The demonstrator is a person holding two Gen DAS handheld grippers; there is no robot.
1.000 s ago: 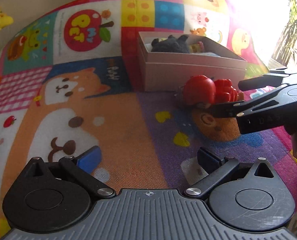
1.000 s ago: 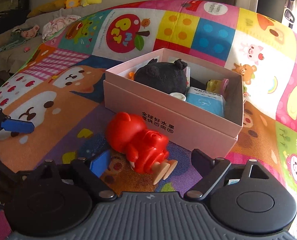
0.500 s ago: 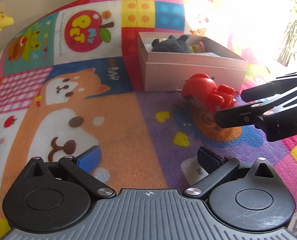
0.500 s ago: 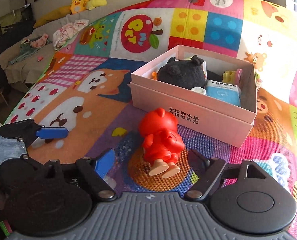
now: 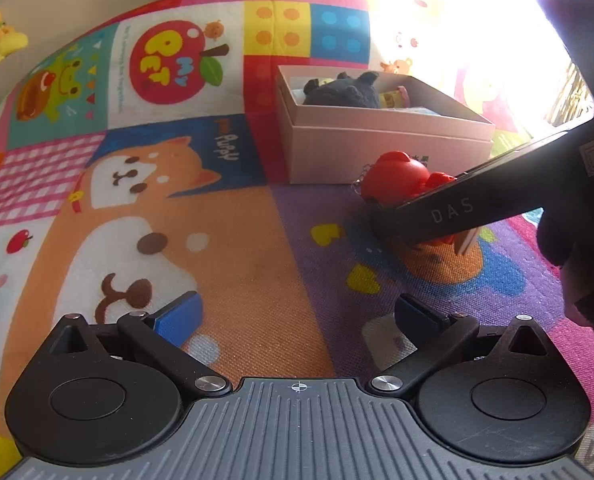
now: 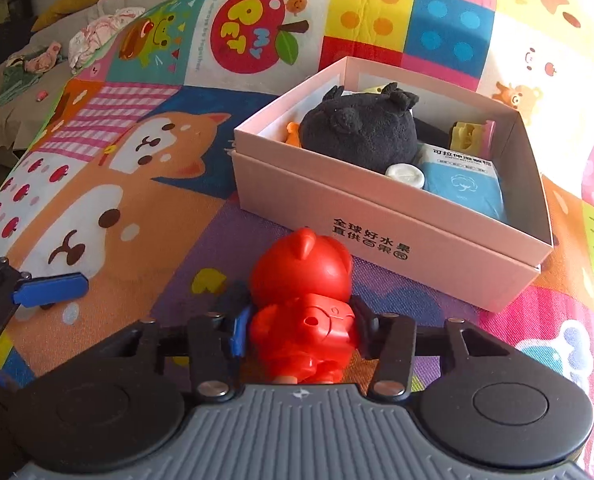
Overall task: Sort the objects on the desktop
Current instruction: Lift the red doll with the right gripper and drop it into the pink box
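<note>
On the left, my left gripper (image 5: 297,312) is hovering over the cartoon play mat (image 5: 225,248), its jaws standing apart with nothing between them. To the right of it, my right gripper (image 6: 299,330) is closing its jaws around the body of the red toy figure (image 6: 303,280), which is lying on the mat just near of the pink cardboard box (image 6: 377,220), pads pressing its sides. Further right and farther off, the box is holding a black plush toy (image 6: 361,128) and a blue tissue pack (image 6: 463,184).

Colourful cartoon play mat (image 5: 225,240); glaring window (image 5: 477,8) beyond; cluttered sofa (image 6: 25,80) far left.
</note>
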